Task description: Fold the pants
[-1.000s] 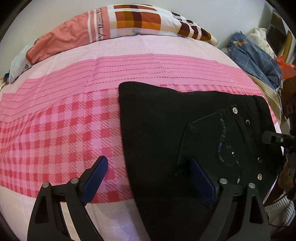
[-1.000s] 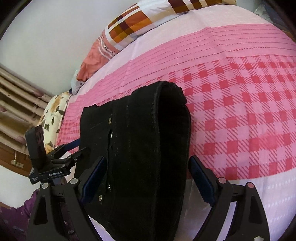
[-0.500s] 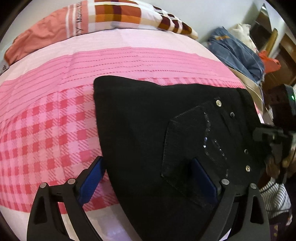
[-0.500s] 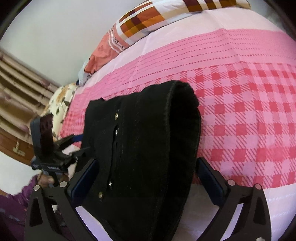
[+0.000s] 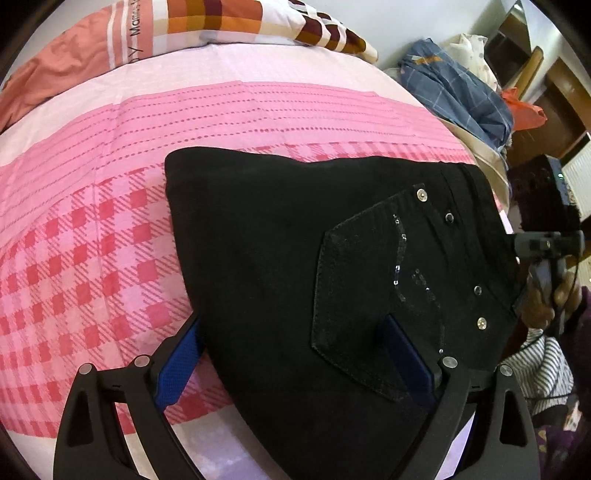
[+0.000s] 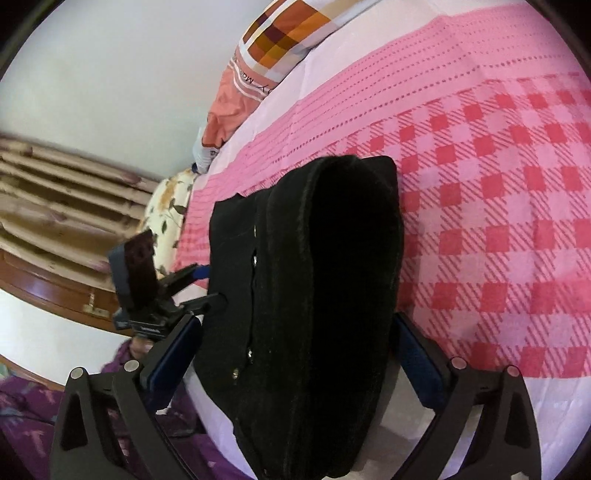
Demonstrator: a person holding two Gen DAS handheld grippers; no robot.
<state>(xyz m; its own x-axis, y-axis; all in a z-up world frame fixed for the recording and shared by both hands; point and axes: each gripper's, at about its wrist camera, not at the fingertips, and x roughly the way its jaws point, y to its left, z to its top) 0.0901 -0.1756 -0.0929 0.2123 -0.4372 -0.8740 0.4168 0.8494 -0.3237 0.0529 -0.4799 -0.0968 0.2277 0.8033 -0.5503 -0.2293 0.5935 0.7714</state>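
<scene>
Bed (image 5: 92,229) with pink sheet: plain pale band at the head, dotted pink stripes, then red-pink checks, pale band again at the near edge. Black pants (image 5: 295,258) lie folded flat on the checks, back pocket (image 5: 373,295) up, waistband toward the bed's side edge. Pillow (image 5: 207,22), orange-brown plaid and salmon, lies at the head. Blue checked clothes (image 5: 458,88) heaped at the far corner. Floral cloth (image 6: 166,206) just past the other side edge.

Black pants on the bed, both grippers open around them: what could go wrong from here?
1. The black pants lie near the bed's edge; a tug toward that side could slide them off.
2. The left gripper's fingers straddle a folded edge, so closing may pinch only the top layer.
3. The right gripper spans the thick fold, so its hold may slip.
</scene>
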